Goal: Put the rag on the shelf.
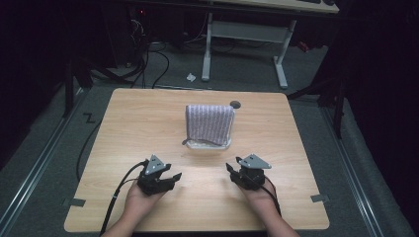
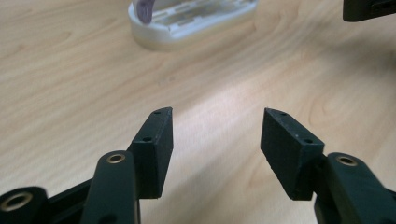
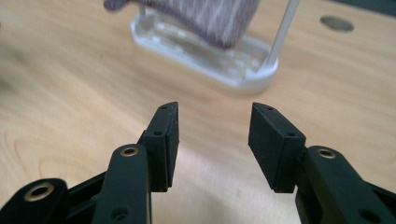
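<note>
towel waits on its rack, both tools empty

hands sit nearest, at the near edge of the tabletop (image 1: 123, 128), each carrying a tool. the left tool (image 1: 173, 177) has its jaws spread wide with only bare wood between them, as the left gripper view makes plain. the right tool (image 1: 231, 168) is likewise spread wide and empty, with wood grain showing through the gap. neither touches anything; both rest low over the tabletop and point away from the person, toward the middle.

further in, near the centre of the tabletop and roughly between the lines of the two tools, stands a white rack (image 1: 210, 145) with an oval base. a striped purplish towel (image 1: 209, 122) hangs draped over it, well apart from both tools. in the right gripper view the towel (image 3: 210, 16) hangs down close to the slotted base of the rack (image 3: 233, 77), beside a thin white upright post (image 3: 284, 32).

the towel's long axis runs left to right across the tabletop, its broad face turned toward the person and its folds hanging downward.

as a judgement, the work is at its very start: the towel looks untouched, and the reach, the grasp and whatever handling follows are all left to do.

beyond the rack, a small dark round hole (image 1: 235, 104) sits near the far edge.
</note>
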{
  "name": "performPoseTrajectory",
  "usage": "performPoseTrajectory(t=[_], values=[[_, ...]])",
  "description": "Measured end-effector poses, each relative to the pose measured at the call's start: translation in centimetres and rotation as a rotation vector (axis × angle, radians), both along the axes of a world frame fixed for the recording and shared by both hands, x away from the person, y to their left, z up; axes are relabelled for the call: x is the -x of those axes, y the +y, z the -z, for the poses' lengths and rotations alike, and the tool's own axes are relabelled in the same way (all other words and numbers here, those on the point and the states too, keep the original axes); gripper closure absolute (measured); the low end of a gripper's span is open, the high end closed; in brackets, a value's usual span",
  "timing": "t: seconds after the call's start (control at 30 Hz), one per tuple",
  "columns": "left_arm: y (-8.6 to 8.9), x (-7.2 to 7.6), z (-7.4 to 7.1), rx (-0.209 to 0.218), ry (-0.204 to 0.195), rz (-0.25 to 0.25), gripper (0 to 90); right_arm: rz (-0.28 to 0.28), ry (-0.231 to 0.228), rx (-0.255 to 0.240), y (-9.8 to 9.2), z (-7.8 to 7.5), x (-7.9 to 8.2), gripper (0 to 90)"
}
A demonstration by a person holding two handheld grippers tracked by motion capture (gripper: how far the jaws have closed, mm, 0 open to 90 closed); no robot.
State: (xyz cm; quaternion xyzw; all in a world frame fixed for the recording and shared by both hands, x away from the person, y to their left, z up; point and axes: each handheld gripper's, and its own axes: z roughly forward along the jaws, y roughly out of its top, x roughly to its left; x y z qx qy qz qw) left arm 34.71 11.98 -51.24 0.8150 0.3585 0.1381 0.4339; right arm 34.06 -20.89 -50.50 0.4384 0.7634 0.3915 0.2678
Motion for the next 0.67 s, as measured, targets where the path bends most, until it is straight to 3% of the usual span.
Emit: performPoseTrajectory(t=[0.1,0.13,0.17,0.2,0.23,0.27,0.33,0.4,0.57,0.67], values=[[1.5,2.4,-0.3,-0.006,-0.021,-0.007,41.5,-0.006,0.012,0.013,-0.4,0.8,1.4,50.5],[2.3,3.5,-0.1,0.001,-0.044,-0.032,44.0,-0.019,0.009,0.021,-1.1,0.8,2.6,49.0],[2.8,4.0,0.2,-0.01,-0.035,-0.05,44.0,-0.019,0.009,0.021,-1.1,0.8,2.6,49.0],[3.1,4.1,0.3,-0.04,-0.004,-0.027,42.7,-0.023,0.01,0.019,-1.4,0.7,3.1,47.9],[3.4,4.3,0.5,-0.065,-0.011,-0.027,40.4,-0.025,0.005,0.024,-2.2,0.6,4.1,47.0],[3.9,4.3,0.7,-0.064,-0.014,-0.039,40.4,-0.025,0.005,0.024,-2.2,0.6,4.1,47.0],[4.3,3.7,1.0,-0.018,0.04,-0.05,40.9,-0.028,0.012,0.041,-2.7,0.8,4.5,46.3],[4.3,3.2,1.1,0.026,0.061,-0.047,40.7,-0.022,0.027,0.034,-2.9,1.0,4.4,45.9],[3.5,3.2,1.1,0.01,0.046,-0.029,39.7,-0.027,0.038,0.014,-2.7,1.3,4.1,45.4],[3.5,3.1,1.1,-0.003,0.043,-0.024,38.9,-0.037,0.04,0.032,-2.6,1.6,4.3,45.4]])
